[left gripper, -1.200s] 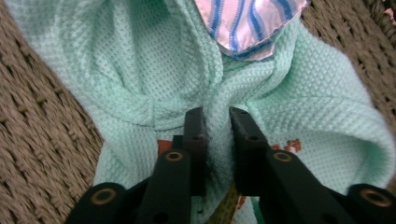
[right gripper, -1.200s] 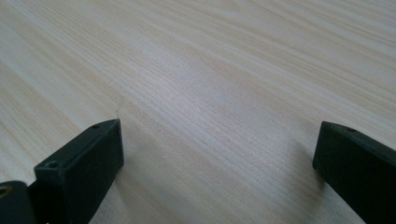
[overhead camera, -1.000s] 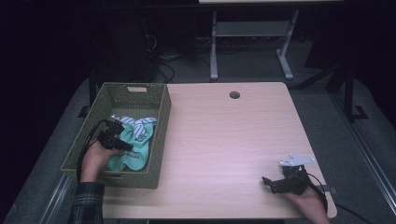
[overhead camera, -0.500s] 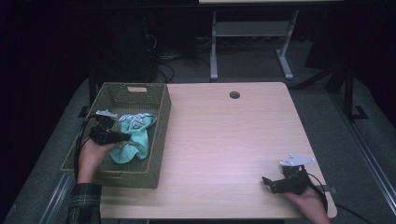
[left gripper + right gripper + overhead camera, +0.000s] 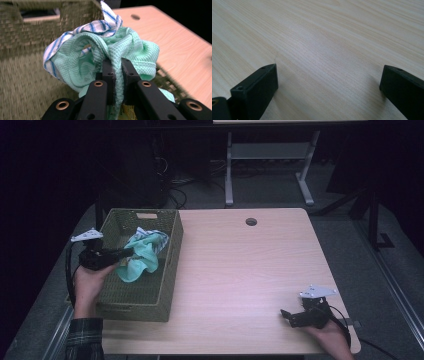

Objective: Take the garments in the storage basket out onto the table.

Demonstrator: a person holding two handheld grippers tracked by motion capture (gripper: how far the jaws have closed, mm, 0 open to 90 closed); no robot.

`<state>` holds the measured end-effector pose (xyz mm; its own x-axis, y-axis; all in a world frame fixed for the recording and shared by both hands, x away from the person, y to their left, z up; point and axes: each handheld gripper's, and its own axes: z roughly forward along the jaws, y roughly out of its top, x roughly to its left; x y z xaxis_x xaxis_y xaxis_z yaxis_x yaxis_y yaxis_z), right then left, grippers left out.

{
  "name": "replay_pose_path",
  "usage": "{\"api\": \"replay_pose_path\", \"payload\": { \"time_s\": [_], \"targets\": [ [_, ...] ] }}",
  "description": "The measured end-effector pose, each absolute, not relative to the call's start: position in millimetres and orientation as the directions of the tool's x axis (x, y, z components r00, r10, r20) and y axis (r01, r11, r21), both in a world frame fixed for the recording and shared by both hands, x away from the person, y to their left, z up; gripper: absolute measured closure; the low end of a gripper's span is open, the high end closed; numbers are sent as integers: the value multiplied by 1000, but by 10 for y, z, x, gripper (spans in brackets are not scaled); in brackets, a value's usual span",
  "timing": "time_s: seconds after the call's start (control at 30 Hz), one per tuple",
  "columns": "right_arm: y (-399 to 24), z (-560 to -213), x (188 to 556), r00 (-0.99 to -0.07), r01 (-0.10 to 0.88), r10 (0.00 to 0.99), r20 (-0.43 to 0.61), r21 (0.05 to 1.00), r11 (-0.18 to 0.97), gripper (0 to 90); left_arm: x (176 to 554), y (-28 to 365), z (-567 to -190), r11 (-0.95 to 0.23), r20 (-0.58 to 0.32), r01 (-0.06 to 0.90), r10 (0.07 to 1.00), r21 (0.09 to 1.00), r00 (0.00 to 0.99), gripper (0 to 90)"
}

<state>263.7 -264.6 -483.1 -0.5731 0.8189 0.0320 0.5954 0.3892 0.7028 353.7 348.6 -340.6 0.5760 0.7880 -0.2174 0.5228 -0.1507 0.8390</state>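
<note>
1. Since the earlier frames the left gripper (image 5: 122, 254) has risen out of the basket (image 5: 170, 270), and the mint-green cloth (image 5: 142, 257) has come up with it; a second ago the cloth lay low on the basket floor, and now it hangs bunched above it.
2. The table (image 5: 240, 270) is bare wood apart from the basket at its left end and the right gripper (image 5: 286, 315) resting near the front right corner.
3. The basket holds the cloth, which is lifted but not yet past the rim, so I judge the pick done and the carry-out and laying down on the table left to do.
4. The left gripper's jaws are clenched on a fold of the mint-green cloth (image 5: 120, 75).
5. The right gripper's jaws (image 5: 329, 90) stand wide apart with nothing between them.
6. A blue-striped cloth (image 5: 105, 23) rides on top of the green one; whether it is caught in the grip or merely tangled is hard to tell, and the basket floor beneath the bundle is hidden.
</note>
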Motion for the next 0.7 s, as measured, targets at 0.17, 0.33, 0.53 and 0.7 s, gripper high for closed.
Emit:
{"api": "replay_pose_path", "payload": {
  "time_s": [0.17,0.33,0.53,0.7],
  "targets": [
    [-2645,-4831,2637,-574,595,818,32,703,390,12,3473,3469,-3280,-129,-224,481,763,867,606,830],
    [-2645,-4832,2636,-575,594,817,32,703,391,12,3438,3442,-3200,-115,-234,458,736,882,636,829],
    [-2644,-4831,2636,-576,593,817,31,703,392,12,3376,3341,-3067,-123,-223,426,706,896,673,829],
    [-2644,-4832,2636,-576,594,817,32,703,392,12,3337,3261,-2980,-121,-219,403,682,907,698,829]
  ]
}}
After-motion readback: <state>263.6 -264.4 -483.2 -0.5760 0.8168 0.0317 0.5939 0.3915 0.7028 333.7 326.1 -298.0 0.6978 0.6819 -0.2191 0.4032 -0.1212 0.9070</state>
